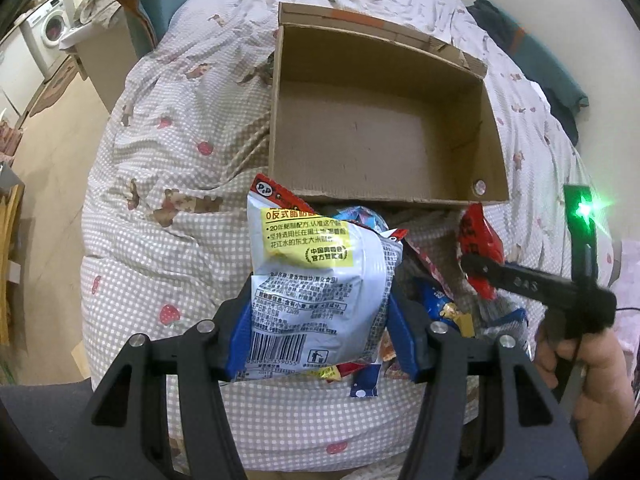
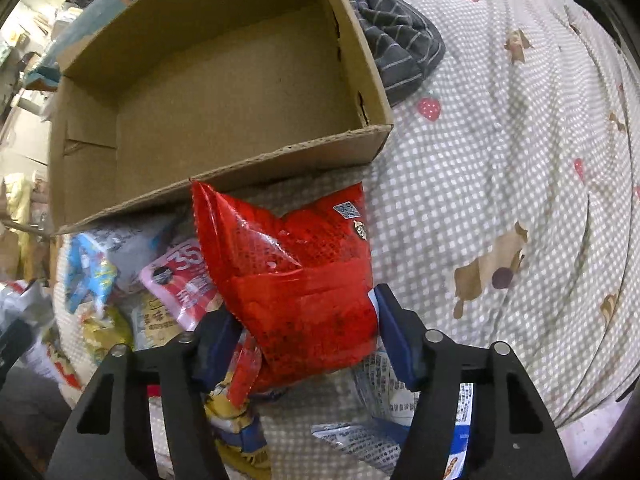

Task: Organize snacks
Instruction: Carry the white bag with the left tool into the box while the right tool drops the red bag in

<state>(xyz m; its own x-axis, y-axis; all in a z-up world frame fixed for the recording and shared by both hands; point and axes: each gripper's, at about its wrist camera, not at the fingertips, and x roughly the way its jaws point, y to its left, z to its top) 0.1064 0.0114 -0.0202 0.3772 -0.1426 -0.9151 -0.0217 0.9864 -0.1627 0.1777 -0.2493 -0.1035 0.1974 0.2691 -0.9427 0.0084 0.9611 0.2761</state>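
An open, empty cardboard box sits on the bed; it also shows in the right wrist view. My left gripper is shut on a silver snack bag with a yellow label, held upright just in front of the box. My right gripper is shut on a red snack bag, lifted above the snack pile; that red bag and the right gripper also show at the right of the left wrist view. Several loose snack packets lie in a pile below both grippers, in front of the box.
The bed is covered by a checked quilt with strawberries and bears. A dark striped cloth lies right of the box. A green cloth lies at the far right. A washing machine and wooden floor are at far left.
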